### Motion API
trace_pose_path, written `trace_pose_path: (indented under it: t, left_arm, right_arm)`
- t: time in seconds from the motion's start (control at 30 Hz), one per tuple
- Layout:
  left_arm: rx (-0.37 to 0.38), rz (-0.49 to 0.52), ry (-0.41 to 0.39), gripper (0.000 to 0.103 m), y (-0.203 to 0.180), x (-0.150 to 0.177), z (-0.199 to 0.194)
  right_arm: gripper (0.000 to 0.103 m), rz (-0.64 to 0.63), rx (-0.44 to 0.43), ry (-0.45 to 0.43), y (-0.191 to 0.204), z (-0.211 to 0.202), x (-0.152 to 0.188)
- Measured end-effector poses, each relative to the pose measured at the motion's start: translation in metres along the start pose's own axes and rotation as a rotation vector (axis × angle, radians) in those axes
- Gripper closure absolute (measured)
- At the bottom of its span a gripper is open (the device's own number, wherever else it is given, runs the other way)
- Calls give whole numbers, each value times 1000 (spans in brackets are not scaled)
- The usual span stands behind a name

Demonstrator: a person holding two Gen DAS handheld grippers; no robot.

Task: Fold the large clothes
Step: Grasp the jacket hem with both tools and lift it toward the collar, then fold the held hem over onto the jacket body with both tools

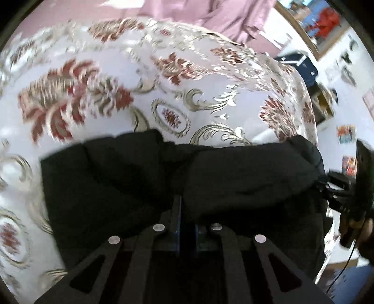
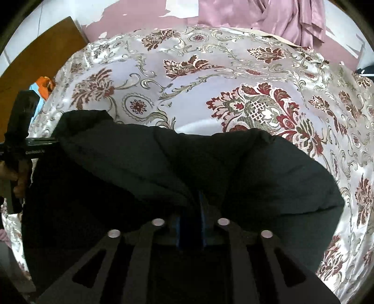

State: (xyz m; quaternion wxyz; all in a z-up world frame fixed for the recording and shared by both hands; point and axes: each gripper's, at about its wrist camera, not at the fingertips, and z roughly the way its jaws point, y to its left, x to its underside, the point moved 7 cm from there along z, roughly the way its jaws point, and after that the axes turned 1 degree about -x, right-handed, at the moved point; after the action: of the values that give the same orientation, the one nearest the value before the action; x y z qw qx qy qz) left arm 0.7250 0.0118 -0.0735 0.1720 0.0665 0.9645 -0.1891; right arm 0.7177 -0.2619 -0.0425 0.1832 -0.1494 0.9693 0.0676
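A large black garment [image 1: 140, 177] lies bunched across the near part of a floral satin bedspread [image 1: 187, 77]. My left gripper [image 1: 188, 210] has its fingertips buried in a fold of it, jaws nearly together and pinching the cloth. The right wrist view shows the same garment [image 2: 257, 175] draped over my right gripper [image 2: 191, 205], whose blue-lined jaws stand a little apart with dark cloth lying loosely around them. Each gripper appears in the other's view: the right one [image 1: 339, 191] at the garment's right end, the left one [image 2: 21, 149] at its left end, each held by a hand.
The bedspread [image 2: 187, 93] covers the whole bed beyond the garment. Mauve curtains [image 2: 268, 16] hang behind it. A brown wooden panel [image 2: 35, 58] stands at the far left, a dark box [image 1: 301, 65] and a framed picture [image 1: 322, 23] at the far right.
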Motion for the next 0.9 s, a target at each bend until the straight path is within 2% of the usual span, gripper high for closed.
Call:
trace_pose_path:
  t: [0.03,0.07,0.1,0.23,0.3,0.4,0.5,0.6,0.67,0.73,0.8,0.9]
  left_arm:
    - [-5,8,0,93,0,-2,-4]
    - [-7,8,1,93,0,-4,-9]
    - [-7,1,-1,93,1,-6,-14]
    - [14,-46,-80,93,5,-22,-37]
    - [-17,-38,-163,93,3,-37,-47]
    - [-41,-48,-228,93,-5,-70,-45]
    - [-18,-74,-197,93,-14,-99,-22]
    - [52,-67,-154,93,-29,-106,0]
    - [91,-19,-119,93,-41,-99,10]
    - [145,35,-73,93,-53,-86,18]
    - [194,81,-29,93,-62,-72,22]
    - [244,151,12,93,-73,-46,21]
  right_arm:
    - [71,-24,4,6,0,-3,0]
    - [61,-46,10,10,-1,-5,0]
    - [57,-67,12,8,-3,-10,-3]
    - [53,-54,-38,-59,-12,-40,-20]
    - [44,-21,-64,-115,-18,-54,-34]
    - [42,34,-67,-160,-26,-52,-59]
    - [42,123,-84,-153,-35,-28,-85]
    - [42,166,-104,-137,-30,-4,-97]
    - [43,162,-138,-99,-19,11,-98]
    - [43,105,-139,-77,-5,17,-93]
    - [52,46,-157,-58,8,19,-86]
    - [57,-39,-196,5,24,22,-69]
